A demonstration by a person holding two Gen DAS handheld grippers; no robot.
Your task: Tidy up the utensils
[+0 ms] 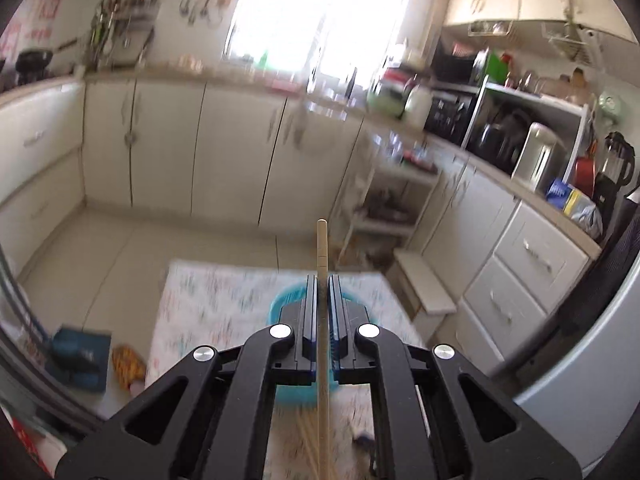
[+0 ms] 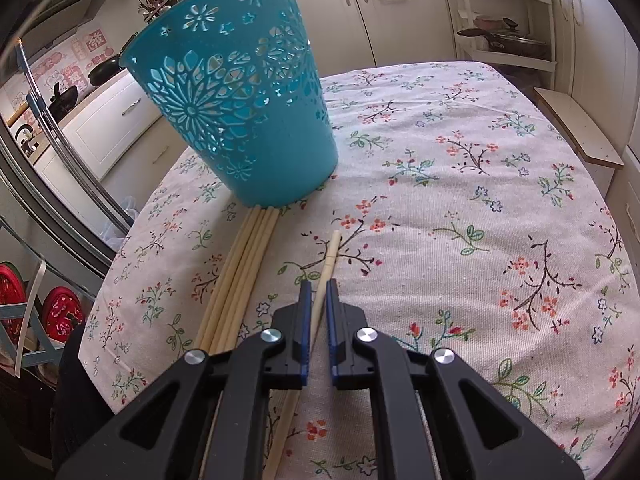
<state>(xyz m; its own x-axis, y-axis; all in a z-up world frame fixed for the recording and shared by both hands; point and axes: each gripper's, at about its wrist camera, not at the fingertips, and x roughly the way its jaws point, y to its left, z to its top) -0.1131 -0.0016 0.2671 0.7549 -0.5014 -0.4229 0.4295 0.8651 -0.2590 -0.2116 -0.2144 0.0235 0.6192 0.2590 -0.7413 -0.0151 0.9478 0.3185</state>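
The left jaws (image 1: 323,280) are clamped on one chopstick (image 1: 322,248), held up over the table (image 1: 224,292) with its tip poking out past the pads, above the teal basket (image 1: 286,300). That view is blurred. The right jaws (image 2: 317,285) are nearly closed around a pale chopstick (image 2: 331,252), which runs slantwise between the pads with its tip out over the flowered cloth (image 2: 460,216). Just to their left a bundle of chopsticks (image 2: 244,264) lies flat on the cloth, its far ends touching the foot of the basket (image 2: 240,92), which stands upright on the table.
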